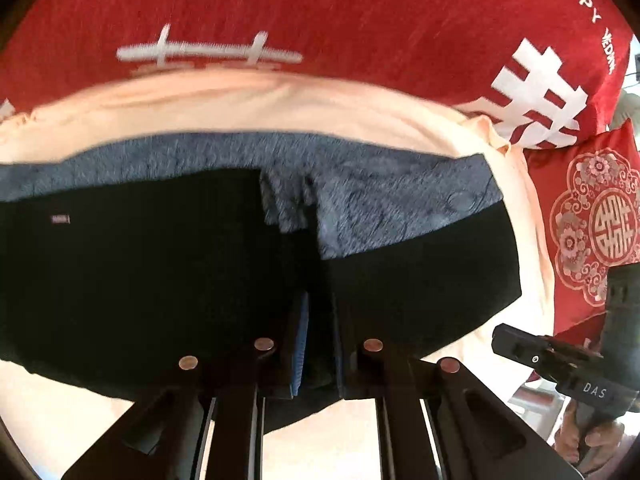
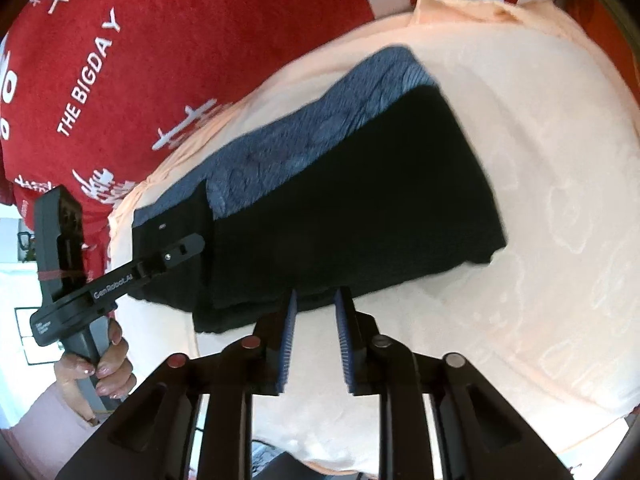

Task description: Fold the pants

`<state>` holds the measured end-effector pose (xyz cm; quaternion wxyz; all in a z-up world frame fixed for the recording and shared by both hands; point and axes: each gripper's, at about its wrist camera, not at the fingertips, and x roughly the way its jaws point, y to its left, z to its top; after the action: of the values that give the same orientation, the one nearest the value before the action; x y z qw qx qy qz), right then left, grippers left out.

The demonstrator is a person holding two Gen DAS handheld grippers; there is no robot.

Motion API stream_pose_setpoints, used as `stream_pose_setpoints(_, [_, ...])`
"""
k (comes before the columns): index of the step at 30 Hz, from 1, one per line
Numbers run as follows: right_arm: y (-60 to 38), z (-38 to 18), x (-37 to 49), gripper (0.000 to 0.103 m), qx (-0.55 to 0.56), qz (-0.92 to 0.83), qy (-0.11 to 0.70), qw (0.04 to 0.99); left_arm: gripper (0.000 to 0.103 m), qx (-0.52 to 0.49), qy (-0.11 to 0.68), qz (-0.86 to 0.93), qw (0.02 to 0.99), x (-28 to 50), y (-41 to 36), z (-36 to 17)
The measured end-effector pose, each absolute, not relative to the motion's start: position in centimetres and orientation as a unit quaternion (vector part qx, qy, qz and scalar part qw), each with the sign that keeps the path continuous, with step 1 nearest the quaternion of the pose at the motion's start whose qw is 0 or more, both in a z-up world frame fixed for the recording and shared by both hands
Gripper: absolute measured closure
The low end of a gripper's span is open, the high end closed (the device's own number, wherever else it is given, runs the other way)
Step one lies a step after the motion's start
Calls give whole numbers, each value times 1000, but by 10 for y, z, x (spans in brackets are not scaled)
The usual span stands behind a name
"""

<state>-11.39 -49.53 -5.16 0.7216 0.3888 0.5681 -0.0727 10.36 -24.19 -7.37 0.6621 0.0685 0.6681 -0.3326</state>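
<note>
pants (image 2: 340, 216): black outside, blue fleece lining
state: folded flat, lining strip showing at 12 o'clock edge
place: on peach cloth

A peach sheet (image 2: 540, 200) covered the bed, with a red blanket (image 1: 320, 8) and red cushion (image 1: 592, 216) behind.

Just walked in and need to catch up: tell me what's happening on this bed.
A person is folding black pants with fleecy grey lining on a peach sheet, holding a gripper in each hand. The left gripper is in among the folded cloth; whether it grips is unclear. The right gripper is open at the near edge.
</note>
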Motion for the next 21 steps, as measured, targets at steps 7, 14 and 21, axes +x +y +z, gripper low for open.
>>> stream_pose_setpoints(7, [-521, -40, -111, 63, 373, -101, 548, 742, 24, 68, 644, -312, 695, 104, -262, -68])
stream_pose_setpoints(14, [-538, -47, -119, 57, 358, -128, 559, 736, 24, 123, 642, -268, 708, 100, -265, -70])
stream_pose_setpoints(21, [-572, -50, -109, 55, 324, -166, 565, 740, 24, 136, 650, -229, 712, 100, -264, -77])
